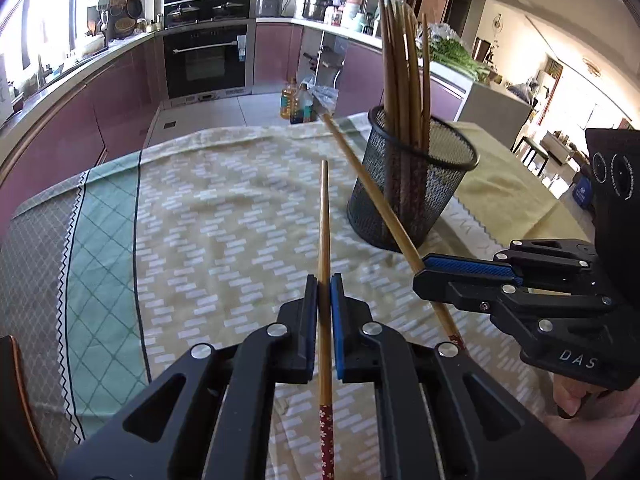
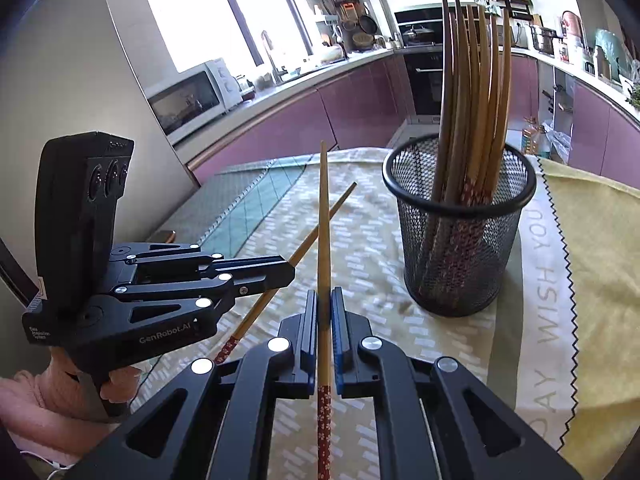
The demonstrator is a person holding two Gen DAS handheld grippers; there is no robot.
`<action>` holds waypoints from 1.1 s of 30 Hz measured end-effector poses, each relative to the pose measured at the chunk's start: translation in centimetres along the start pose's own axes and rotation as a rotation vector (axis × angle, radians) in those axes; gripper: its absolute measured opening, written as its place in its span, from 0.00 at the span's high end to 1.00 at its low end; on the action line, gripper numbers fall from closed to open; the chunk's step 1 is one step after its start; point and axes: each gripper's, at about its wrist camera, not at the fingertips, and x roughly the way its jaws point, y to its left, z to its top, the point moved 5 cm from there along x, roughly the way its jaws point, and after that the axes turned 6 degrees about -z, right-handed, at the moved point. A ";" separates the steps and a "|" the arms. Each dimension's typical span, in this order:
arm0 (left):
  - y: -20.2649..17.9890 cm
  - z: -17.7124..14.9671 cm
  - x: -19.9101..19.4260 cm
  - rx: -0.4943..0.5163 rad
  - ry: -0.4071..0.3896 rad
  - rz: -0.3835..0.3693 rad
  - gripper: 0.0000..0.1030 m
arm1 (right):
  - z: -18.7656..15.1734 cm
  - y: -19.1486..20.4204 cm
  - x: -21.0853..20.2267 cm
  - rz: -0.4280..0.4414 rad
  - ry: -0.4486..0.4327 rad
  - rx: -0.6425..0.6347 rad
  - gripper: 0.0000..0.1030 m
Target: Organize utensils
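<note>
- Bamboo-brown with a red flowered handle end, a chopstick (image 1: 325, 264) sits clamped between the blue pads of the left gripper (image 1: 324, 280), its thin tip pointing forward over the table.
- The right gripper (image 2: 324, 296) is likewise closed on a second chopstick (image 2: 323, 240) of the same make, held along the line of its fingers, red patterned end trailing back toward the camera.
- In the left wrist view, the right gripper (image 1: 424, 270) comes in from the right edge, its chopstick (image 1: 372, 192) slanting across the front of the holder.
- In the right wrist view, the left gripper (image 2: 290, 270) enters from the left, and the two chopsticks cross in the picture (whether they touch I cannot tell).
- A black wire-mesh holder (image 2: 460, 224) stands upright on the cloth, near and to the right of both held sticks; it contains a bunch of matching chopsticks (image 2: 476, 92), thin ends up.
- The table is covered by a yellowish tablecloth (image 1: 224, 216) with white dashes and a green checked border.
- A hand (image 2: 60, 384) in a pink sleeve grips the left gripper's handle.
- Behind lies a kitchen with purple cabinets (image 1: 120, 92) and a built-in oven (image 1: 208, 60).
</note>
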 end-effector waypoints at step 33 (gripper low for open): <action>-1.8 2.4 -4.5 -0.005 -0.111 -0.147 0.93 | 2.4 0.0 -4.7 -0.004 -0.156 -0.012 0.94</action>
